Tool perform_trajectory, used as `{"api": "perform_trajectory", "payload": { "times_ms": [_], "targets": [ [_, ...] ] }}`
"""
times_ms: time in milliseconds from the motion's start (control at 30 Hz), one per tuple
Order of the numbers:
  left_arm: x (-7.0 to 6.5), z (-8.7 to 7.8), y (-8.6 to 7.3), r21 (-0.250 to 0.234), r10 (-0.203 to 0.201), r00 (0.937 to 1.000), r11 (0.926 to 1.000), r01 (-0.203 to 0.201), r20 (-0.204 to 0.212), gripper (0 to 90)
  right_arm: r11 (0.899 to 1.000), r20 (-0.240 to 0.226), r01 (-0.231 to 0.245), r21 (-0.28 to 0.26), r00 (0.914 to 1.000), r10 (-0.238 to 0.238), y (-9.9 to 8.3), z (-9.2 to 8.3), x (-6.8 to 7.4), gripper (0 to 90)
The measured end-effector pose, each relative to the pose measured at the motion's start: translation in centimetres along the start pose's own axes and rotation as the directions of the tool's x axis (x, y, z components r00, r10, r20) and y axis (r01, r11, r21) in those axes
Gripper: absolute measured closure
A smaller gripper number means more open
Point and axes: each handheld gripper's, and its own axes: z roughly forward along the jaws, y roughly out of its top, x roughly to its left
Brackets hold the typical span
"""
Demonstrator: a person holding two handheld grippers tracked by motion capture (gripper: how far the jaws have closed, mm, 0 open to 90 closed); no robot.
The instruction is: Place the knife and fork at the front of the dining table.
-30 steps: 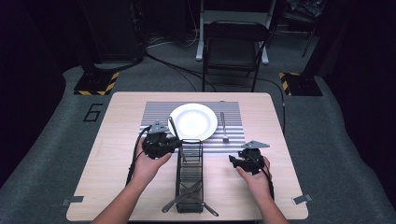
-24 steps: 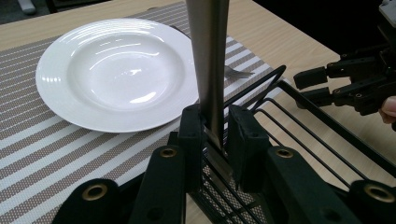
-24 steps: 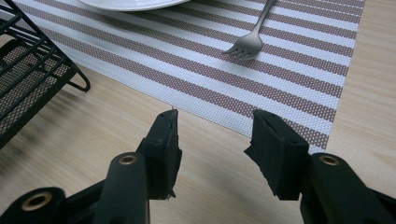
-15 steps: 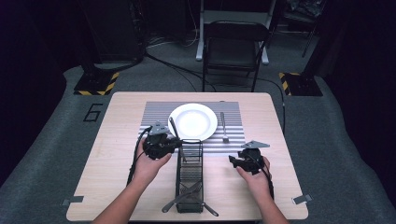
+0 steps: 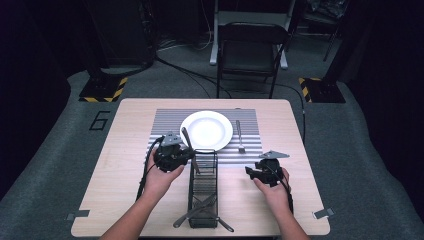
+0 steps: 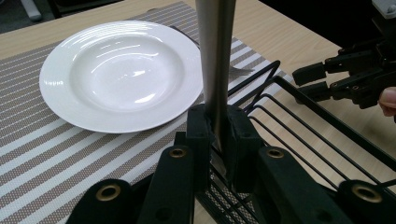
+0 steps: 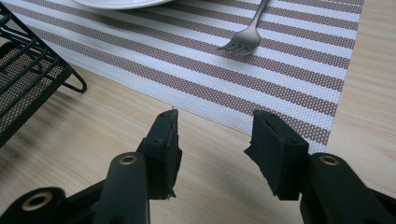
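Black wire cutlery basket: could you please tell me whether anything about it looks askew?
Yes: in the black wire cutlery basket, two metal utensils lie crossed at the near end, poking out past its sides.

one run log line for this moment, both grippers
left gripper: shut on utensil handle above wire basket | right gripper: open, empty, over table | plate, fork on placemat

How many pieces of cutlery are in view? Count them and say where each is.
4, possibly more hidden: a fork on the striped placemat, one utensil clamped in the left hand-held gripper, and two crossed in the black wire basket.
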Motion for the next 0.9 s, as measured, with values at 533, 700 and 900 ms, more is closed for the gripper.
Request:
{"api": "perform_trajectory", "payload": {
  "times_ms": [533, 700, 900],
  "targets": [
    [-1.1, -0.5, 1.2, 0.001, 0.035, 0.9993, 0.9994, -0.035, 0.011, 81.8, 1.0, -0.004, 0.008, 0.004, 1.0, -0.008, 0.0, 0.0, -0.2, 51.3],
    [-1.1, -1.1, 1.4, 0.0, 0.033, 0.9994, 0.9994, -0.033, 0.013, 81.8, 1.0, -0.004, 0.008, 0.001, 1.0, -0.008, 0.0, 0.0, -0.2, 51.3],
    [-1.3, -1.9, 1.7, -0.006, 0.029, 0.9995, 0.9996, -0.029, 0.013, 81.8, 1.0, -0.005, 0.006, 0.003, 1.0, -0.006, 0.0, 0.0, -0.1, 51.3]
  ]
}}
